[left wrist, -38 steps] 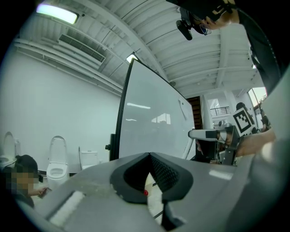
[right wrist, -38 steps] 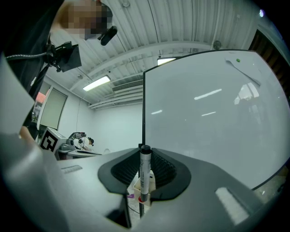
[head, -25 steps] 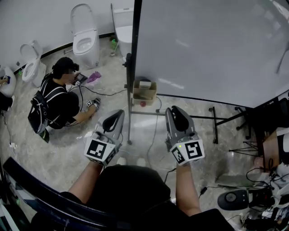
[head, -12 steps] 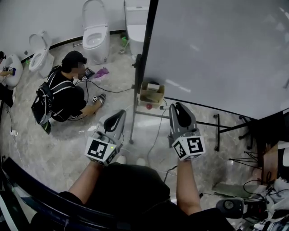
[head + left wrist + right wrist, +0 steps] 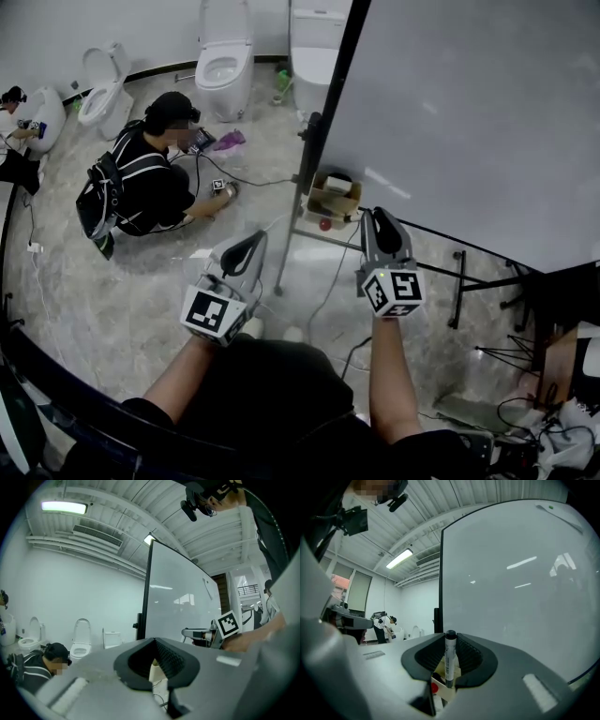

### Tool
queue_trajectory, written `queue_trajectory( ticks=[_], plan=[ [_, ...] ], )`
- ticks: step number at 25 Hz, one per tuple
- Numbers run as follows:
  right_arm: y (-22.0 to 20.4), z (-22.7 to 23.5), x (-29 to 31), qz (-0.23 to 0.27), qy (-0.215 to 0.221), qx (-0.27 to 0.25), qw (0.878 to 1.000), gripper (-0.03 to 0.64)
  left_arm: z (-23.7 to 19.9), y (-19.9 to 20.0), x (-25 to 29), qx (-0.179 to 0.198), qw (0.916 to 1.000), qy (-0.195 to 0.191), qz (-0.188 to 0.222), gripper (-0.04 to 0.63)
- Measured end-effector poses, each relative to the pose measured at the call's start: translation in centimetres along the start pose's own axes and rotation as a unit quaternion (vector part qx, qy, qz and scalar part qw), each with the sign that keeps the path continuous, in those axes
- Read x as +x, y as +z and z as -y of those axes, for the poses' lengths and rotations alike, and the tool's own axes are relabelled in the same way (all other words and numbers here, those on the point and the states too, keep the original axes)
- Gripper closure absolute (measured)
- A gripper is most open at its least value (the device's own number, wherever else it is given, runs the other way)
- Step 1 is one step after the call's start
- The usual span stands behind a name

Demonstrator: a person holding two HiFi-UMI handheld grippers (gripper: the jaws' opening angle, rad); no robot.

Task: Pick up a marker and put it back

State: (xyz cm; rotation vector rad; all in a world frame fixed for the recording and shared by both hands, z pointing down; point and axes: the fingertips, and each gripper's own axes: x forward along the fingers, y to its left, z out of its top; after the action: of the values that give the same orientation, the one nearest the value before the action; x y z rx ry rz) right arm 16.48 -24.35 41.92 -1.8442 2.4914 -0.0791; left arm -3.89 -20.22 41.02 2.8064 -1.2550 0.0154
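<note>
Fingers, right gripper [image 5: 376, 221]: partly apart, pads [image 5: 471, 657] clamped on marker [image 5: 450, 656].
Fingers, left gripper [image 5: 249, 242]: tips together, nothing held.
Task thing: marker upright between right pads, dark end at 12 o'clock.
Cardboard box [image 5: 335, 198]: at foot of whiteboard [image 5: 469, 122], at 11 o'clock from right gripper in head view.
Writing: square black-and-white patterns on each gripper's cube [image 5: 214, 311]; marker barrel print not legible.

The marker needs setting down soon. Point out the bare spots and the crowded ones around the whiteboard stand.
Bare floor lies in front of the crouching person, left of the stand. Crowded: the cardboard box on the stand's base, cables around it, and gear at lower right.
</note>
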Motion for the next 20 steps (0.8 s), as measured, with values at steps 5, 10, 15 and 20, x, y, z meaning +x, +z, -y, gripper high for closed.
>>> queue_trajectory(
  ticks=[5,10,15,20],
  plan=[
    [-1.4,0.8,1.5,-0.010,-0.002,0.002,1.000,0.538,0.0,-0.1,0.1,-0.004,1.0000,0.006,0.000,0.591],
    [-3.0,0.9,2.6,-0.024,0.006,0.005,1.000,0.538,-0.8,-0.1,0.0,-0.001,0.9998,0.019,-0.001,0.591],
    [-4.5,0.6,3.6,-0.037,0.012,0.000,0.999,0.538,-1.4,-0.3,-0.1,0.002,0.9995,0.030,-0.003,0.591],
    [-5.5,-0.1,4.4,-0.047,0.021,-0.010,0.999,0.538,-2.0,-0.2,-0.4,0.004,0.9991,0.041,-0.005,0.591]
  ],
)
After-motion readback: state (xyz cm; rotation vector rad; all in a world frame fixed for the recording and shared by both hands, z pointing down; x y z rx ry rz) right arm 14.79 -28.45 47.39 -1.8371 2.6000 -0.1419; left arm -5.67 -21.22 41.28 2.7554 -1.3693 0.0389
